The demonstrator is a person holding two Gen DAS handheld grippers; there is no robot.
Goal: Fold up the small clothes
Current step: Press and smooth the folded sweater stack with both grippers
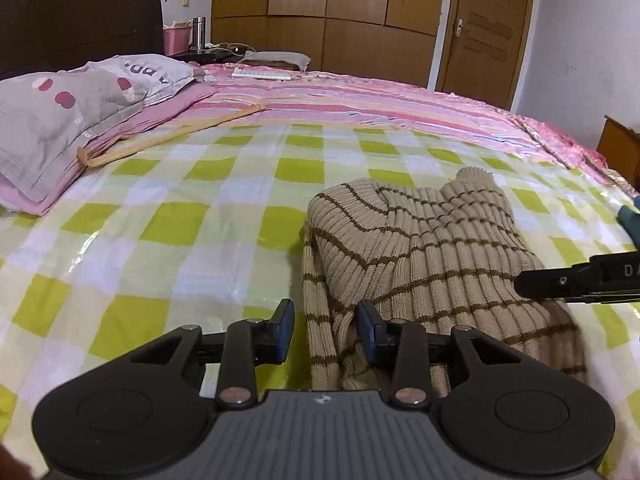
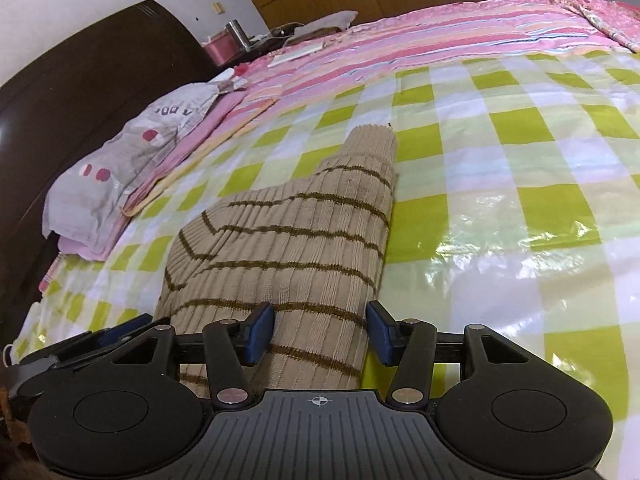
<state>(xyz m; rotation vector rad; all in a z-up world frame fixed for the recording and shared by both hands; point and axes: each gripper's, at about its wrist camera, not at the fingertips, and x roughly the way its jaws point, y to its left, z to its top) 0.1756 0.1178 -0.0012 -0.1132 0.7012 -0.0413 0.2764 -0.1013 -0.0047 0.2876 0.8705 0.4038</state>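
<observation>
Sweater [image 1: 420,248], ribbed and striped, lies bunched on the checked sheet [image 1: 160,220], at our 1 o'clock. We judge it soft, light, stretchy; pinch an edge. Left gripper [image 1: 326,330] and right gripper [image 2: 320,332] gape, holding nothing.

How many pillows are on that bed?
1 that I can see: the grey pillow with red dots lies on folded pink bedding by the dark headboard, left of the striped sweater. Others may be out of view.
</observation>
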